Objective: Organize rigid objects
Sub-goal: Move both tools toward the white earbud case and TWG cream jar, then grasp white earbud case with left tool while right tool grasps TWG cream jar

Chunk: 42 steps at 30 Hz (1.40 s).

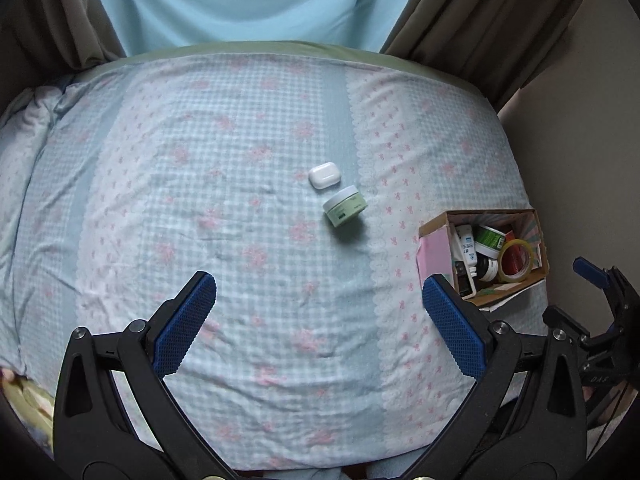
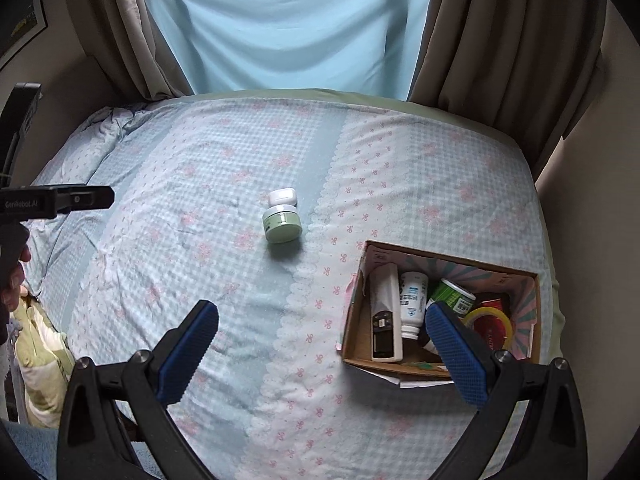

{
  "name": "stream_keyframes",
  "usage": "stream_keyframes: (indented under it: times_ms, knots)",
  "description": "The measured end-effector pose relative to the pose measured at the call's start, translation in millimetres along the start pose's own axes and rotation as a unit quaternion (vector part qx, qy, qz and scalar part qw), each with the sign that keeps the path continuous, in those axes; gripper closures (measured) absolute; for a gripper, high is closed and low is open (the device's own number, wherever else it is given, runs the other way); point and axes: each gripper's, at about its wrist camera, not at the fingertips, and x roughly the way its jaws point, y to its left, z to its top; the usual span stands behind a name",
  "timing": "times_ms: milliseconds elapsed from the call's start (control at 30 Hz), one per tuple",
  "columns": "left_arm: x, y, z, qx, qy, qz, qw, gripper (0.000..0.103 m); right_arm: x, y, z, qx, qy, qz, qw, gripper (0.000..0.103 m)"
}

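Currently both empty | left gripper (image 1: 319,312) wide, right gripper (image 2: 322,344) wide | risk: green jar (image 1: 345,210) touches earbud case (image 1: 324,175), pinch may knock it | soft bedsheet (image 1: 200,200) tips jar

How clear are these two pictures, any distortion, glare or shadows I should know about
Left wrist view: strong fisheye bend curves the checked bedspread; soft daylight, no glare; the pale green round jar casts a faint shadow toward the camera. Right wrist view: same bending, dark corners; the brown cardboard box stays sharp, its inside shaded.
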Motion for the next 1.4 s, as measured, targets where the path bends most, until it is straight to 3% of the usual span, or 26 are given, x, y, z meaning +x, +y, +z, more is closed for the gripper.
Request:
stream_keyframes:
  times_ms: [300,600,733,1067,1267,1400]
  knots:
    - [61,54,56,-0.05,0.063,-0.039,0.996,0.0,44,57,26,0.002,0.002,0.006,1.0,0.0]
    - [158,45,111,-0.089,0.127,-0.058,0.9861,0.0,125,63,59,-0.01,0.032,0.012,0.999,0.0]
    - [214,35,129,-0.112,0.16,-0.062,0.9788,0.0,165,63,63,-0.028,0.024,0.004,0.999,0.0]
    - [349,22,136,-0.153,0.245,-0.042,0.9565,0.002,255,68,49,-0.082,0.008,-0.004,0.997,0.0]
    - [388,23,132,-0.19,0.252,-0.042,0.9479,0.004,291,66,43,-0.088,-0.006,0.011,0.996,0.0]
    - [400,21,128,-0.201,0.248,-0.046,0.9464,0.013,308,63,40,-0.083,-0.025,0.028,0.996,0.0]
